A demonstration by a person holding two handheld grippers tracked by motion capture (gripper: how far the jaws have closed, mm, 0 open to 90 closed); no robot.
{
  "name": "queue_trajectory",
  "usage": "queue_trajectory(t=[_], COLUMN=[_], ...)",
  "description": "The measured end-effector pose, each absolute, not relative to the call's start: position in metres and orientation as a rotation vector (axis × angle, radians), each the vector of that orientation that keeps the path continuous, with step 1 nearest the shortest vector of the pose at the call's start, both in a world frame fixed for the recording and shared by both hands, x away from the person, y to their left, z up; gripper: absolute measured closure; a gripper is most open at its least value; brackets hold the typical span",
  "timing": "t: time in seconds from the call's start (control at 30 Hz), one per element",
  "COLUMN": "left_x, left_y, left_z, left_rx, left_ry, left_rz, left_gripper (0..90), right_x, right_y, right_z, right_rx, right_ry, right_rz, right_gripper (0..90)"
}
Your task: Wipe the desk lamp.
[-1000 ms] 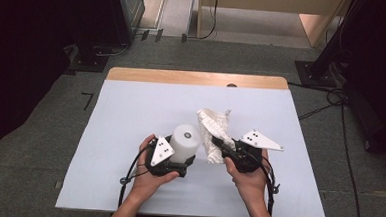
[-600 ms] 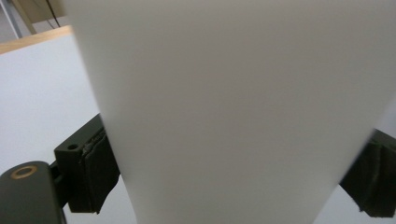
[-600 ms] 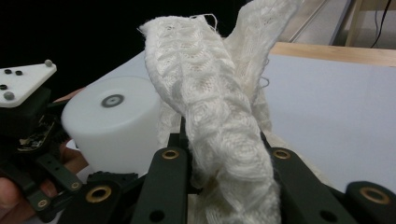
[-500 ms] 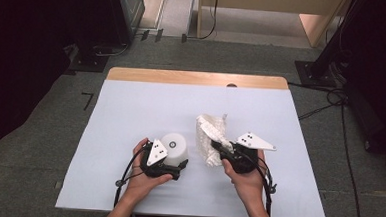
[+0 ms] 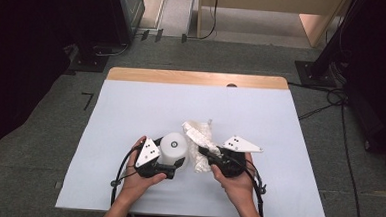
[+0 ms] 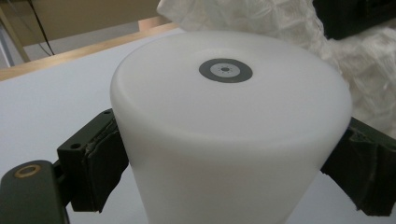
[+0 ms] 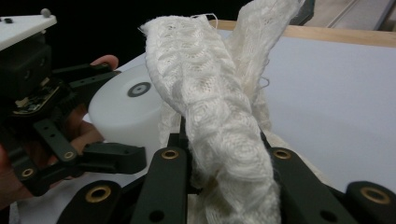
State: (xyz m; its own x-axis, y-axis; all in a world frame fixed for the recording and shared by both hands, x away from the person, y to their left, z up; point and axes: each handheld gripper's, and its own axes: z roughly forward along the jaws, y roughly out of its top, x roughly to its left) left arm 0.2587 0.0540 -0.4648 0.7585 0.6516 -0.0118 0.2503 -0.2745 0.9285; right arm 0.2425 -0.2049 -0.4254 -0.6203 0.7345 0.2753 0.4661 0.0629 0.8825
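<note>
The left gripper (image 5: 170, 163) has its fingers (image 6: 95, 161) spread around a white cup (image 5: 173, 146) and pressed against its sides, holding it upright near the front middle of the surface (image 5: 131, 110); the cup appears to stand upside down, its flat top with a small grey ring mark facing up, though whether it rests on the surface or hangs a little above it cannot be told. Just beside it, the right gripper (image 5: 204, 152) pinches a strip of white knitted cloth (image 5: 199, 139) between its fingers (image 7: 163, 182), with the rest of the cloth bunched loosely on the surface behind and under the hand. The likely work is wiping or wrapping the cup with the cloth, and several things could go wrong. The cup is smooth and tapered, and the fingers grip it low on the wall, so a sideways push from the cloth could make it slide or tip out of the hold. Squeezing harder to prevent that might dent a thin plastic wall. The cloth is held by one narrow fold only, so a tug against the cup's rim could pull it free. Its loose open knit could also snag on the left gripper's finger corners or its linkage, dragging both tools together. With the two grippers this close, a careless swing could knock one against the other and spoil both holds.
</note>
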Motion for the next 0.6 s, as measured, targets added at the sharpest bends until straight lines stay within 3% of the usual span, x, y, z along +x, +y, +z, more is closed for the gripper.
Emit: queue_trajectory(t=[0.3, 0.6], left_x=[0.264, 0.274], left_y=[0.054, 0.06], left_z=[-0.462, -0.458], left_rx=[1.813, 1.774], left_ry=[0.775, 0.866], left_rz=[0.398, 0.312], left_gripper=[8.7, 8.7], right_x=[0.245, 0.254], right_y=[-0.193, -0.181], right_z=[-0.437, -0.471], right_rx=[1.206, 1.298], right_ry=[2.123, 2.271], right_rz=[1.571, 1.408], right_gripper=[77.1, 77.0])
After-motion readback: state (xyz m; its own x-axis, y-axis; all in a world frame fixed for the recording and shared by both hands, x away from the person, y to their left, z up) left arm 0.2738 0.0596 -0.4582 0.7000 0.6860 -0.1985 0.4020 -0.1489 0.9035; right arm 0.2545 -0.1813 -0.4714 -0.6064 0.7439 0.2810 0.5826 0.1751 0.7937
